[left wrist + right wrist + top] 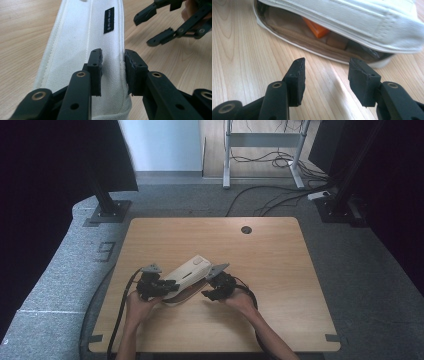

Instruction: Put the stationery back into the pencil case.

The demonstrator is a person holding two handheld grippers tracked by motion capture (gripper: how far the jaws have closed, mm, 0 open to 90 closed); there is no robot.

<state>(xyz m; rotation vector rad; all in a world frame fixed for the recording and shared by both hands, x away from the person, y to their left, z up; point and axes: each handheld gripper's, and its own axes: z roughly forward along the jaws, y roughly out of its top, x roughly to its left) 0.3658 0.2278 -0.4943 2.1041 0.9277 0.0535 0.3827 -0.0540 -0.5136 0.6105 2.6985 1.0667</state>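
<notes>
Nearest, pinching a ridge of the white pouch (82, 37) beside its long seam with the left tongs (113, 60), pressed onto the cloth with just a narrow fold between them. Risky as a hold: thin canvas and a shallow bite, likely to slide free under any sideways tug, dropping the upper flap down over the opening. Worth watching also for lifting the whole pouch instead of the flap alone, and so tipping out the contents.

Just beyond, holding the right tongs (325, 67) spread wide and clear of the pouch, low over the wooden surface (237, 50) and facing the gaping side. Easy to misjudge from there: too low, and scraping the wood or catching the lower lip; too wide, and snagging the brown lining rather than the orange piece (315, 27) tucked inside. Hard to make out anything else in there beyond something brown and something dark.

Farther off, lying near the middle of the surface, somewhat towards the person's edge, with bare wood all round. Nothing close enough to knock over, but nothing either to stop the pouch sliding on smooth wood under a one-sided pull.
</notes>
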